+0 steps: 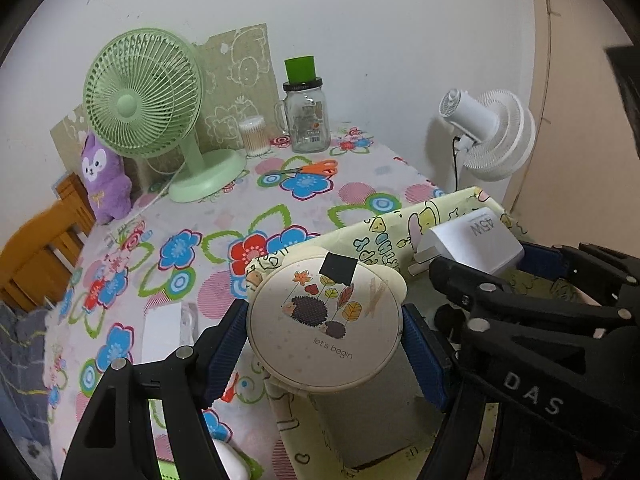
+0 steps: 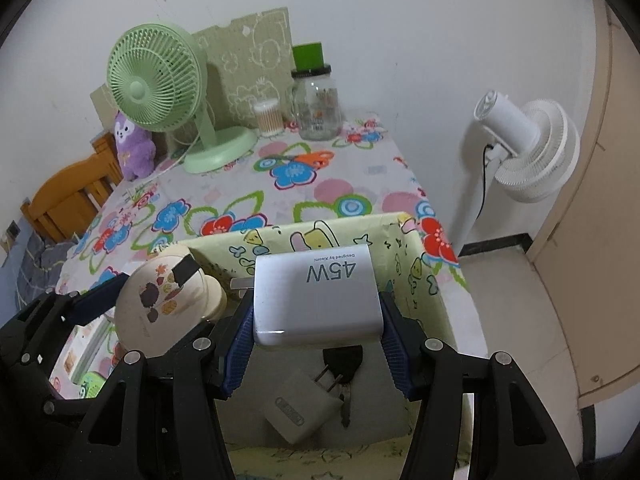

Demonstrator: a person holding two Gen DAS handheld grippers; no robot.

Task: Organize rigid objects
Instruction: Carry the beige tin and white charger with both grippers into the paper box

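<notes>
Here, a round compact is clamped by the left gripper; a white charger by the right gripper. Both are judged rigid, light and smooth; flat sides are best pinched.

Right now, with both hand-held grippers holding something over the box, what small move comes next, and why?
Probably lower the right hand-held gripper a little further into the yellow cartoon-print box, then open. Its white 45W charger hangs over the interior, above a small white plug adapter already inside, with the round hedgehog-print case held alongside.
</notes>
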